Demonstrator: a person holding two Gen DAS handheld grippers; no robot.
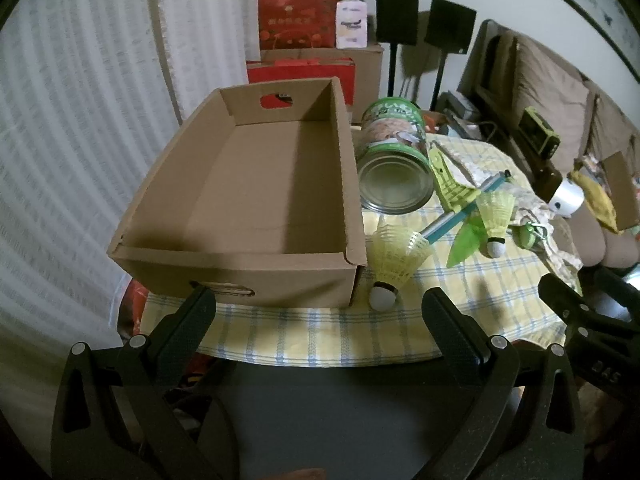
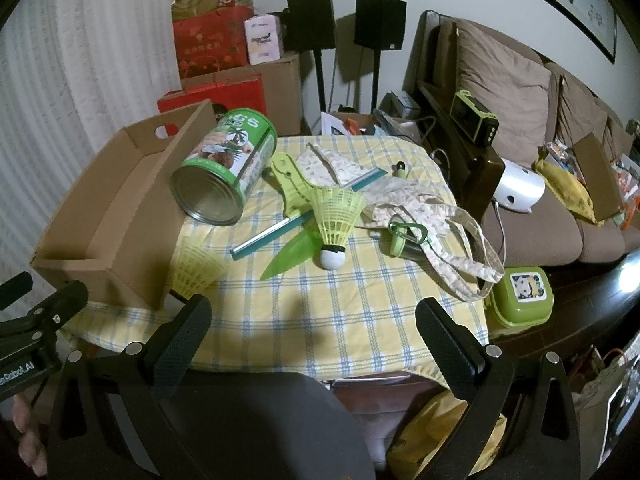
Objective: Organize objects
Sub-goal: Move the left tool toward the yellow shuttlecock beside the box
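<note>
Both jaws wide, empty: start with nearest shuttlecock [image 1: 394,258], pinch cork, drop into cardboard box [image 1: 240,258].

You're looking at an empty cardboard box [image 1: 248,184]; a green tin [image 2: 224,168] is lying beside it, shuttlecocks [image 2: 335,220] nearby.

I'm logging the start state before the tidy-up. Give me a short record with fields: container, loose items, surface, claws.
container: cardboard box, open top, nothing inside, on the table's left
loose items: green can on its side beside the box; two yellow shuttlecocks; teal-handled tool; green clip; patterned cloth bag
surface: table with yellow checked cloth
left claw: open, holding nothing, at the near table edge
right claw: open, holding nothing
</note>
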